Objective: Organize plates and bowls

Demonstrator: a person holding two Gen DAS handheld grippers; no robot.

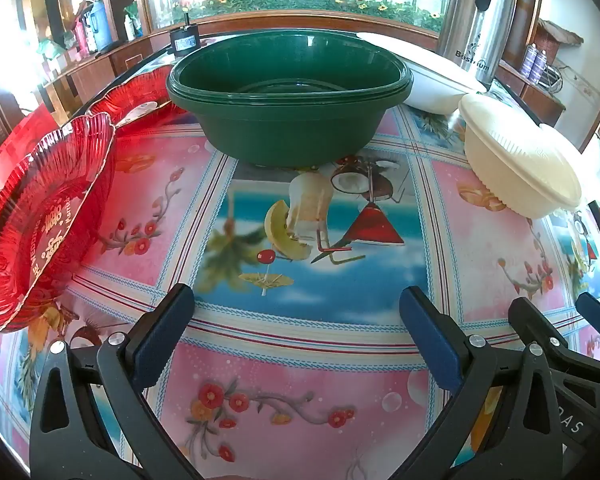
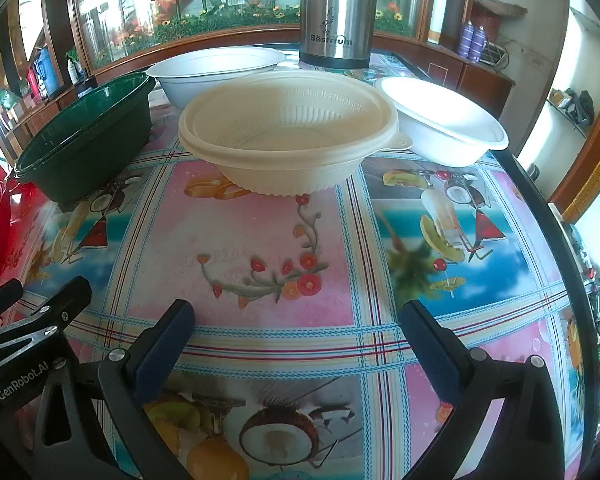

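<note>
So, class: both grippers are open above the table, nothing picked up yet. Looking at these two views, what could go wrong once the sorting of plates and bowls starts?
1. The red ribbed translucent plate sits tilted at the table's left side; a nudge might tip it off.
2. The nested dark green plastic bowls could separate if gripped by one rim.
3. The cream ribbed plastic bowl stands close to the white foam bowl and steel flask; the right gripper may bump them.

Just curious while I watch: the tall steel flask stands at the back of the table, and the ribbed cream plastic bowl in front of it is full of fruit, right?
Not quite. The ribbed cream plastic bowl is empty; the right wrist view looks straight into it. The only fruit is printed on the tablecloth. The tall steel flask does stand at the back, behind the bowl.
</note>
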